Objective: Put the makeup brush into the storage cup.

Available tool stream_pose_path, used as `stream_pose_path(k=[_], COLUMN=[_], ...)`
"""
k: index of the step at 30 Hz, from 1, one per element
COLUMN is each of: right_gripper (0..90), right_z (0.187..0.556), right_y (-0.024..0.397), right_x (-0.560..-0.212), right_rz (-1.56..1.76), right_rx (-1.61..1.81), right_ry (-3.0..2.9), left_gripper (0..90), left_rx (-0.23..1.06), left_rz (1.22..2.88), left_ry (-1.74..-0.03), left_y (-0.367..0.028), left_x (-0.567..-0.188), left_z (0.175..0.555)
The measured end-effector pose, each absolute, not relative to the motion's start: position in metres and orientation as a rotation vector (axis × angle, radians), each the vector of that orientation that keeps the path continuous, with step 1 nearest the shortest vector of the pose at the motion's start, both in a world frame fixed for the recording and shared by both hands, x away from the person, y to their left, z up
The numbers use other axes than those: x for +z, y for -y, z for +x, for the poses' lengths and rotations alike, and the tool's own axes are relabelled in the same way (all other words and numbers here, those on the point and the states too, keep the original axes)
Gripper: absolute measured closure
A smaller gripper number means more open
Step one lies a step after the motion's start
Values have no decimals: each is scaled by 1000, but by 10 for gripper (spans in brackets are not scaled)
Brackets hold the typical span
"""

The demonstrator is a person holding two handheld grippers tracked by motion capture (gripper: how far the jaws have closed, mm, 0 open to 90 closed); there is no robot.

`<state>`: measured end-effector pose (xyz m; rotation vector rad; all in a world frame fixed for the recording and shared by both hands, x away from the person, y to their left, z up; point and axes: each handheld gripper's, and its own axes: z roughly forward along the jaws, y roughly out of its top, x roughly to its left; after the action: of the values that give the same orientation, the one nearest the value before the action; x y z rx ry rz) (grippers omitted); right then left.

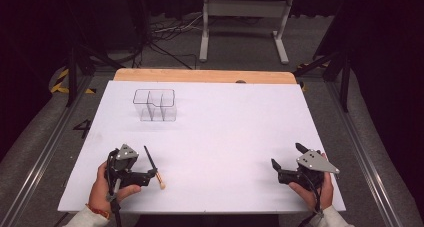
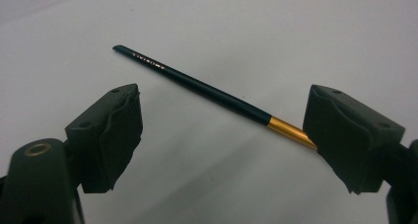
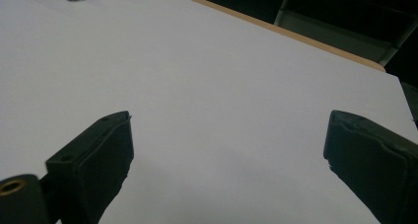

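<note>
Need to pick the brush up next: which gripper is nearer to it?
Left. The left gripper sits right at the brush, jaws open around its gold ferrule end. The right gripper is far across the table, jaws open.

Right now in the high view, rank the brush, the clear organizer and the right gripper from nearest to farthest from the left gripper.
1. brush: lying at the open left gripper, near edge.
2. clear organizer: farther back, left of centre.
3. right gripper: across the table, far right.

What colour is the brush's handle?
The handle is dark green-black with a gold band, clearest in the left gripper view.
</note>
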<state>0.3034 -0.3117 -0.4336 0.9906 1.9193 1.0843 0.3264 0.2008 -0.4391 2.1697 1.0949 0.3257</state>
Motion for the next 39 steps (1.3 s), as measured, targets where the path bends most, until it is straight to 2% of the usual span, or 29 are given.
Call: stream_pose_path(k=[3, 5, 7, 11, 15, 19, 22, 26, 28, 30, 32, 34, 36, 38, 39], right_gripper=[56, 55, 56, 56, 56, 56, 56, 56, 57, 57, 57, 57, 57, 57, 58], right_z=[304, 304, 304, 305, 306, 307, 308, 308, 309, 309, 310, 310, 310, 310, 310], right_y=[312, 312, 312, 312, 312, 312, 311, 310, 310, 309, 308, 306, 306, 306, 306], right_x=[-434, -434, -435, -436, -437, -439, -439, -440, -440, -441, -441, -442, -443, -443, -443], right_rz=[995, 1000, 1000, 1007, 1014, 1026, 1028, 1027, 1029, 1026, 1021, 1013, 1005, 1004, 1006], right_rx=[1085, 1087, 1084, 1077, 1076, 1069, 1068, 1058, 1058, 1055, 1052, 1047, 1046, 1046, 1046], right_ry=[-1923, -1925, -1931, -1940, -1947, -1956, -1959, -1966, -1970, -1977, -1987, -2000, -2006, -2009, -2010], left_gripper=[176, 147, 155, 143, 166, 213, 279, 317, 364, 360, 411, 395, 459, 467, 534], left_rx=[363, 436, 459, 410, 359, 314, 209, 205, 188, 220, 182, 174, 144, 116, 85], left_rz=[2286, 2355, 2423, 2528, 2616, 2737, 2862, 2972, 2979, 3000, 3022, 3028, 3039, 3052, 3055], left_ry=[-876, -709, -612, -481, -309, -120, 19, 95, 115, 170, 203, 215, 248, 265, 266], left_y=[-203, -204, -204, -201, -194, -182, -170, -158, -155, -149, -144, -142, -139, -137, -136], left_x=[-434, -428, -424, -425, -423, -417, -418, -423, -423, -423, -426, -425, -426, -425, -425], left_z=[328, 328, 333, 349, 359, 367, 374, 376, 377, 378, 379, 380, 380, 381, 381])
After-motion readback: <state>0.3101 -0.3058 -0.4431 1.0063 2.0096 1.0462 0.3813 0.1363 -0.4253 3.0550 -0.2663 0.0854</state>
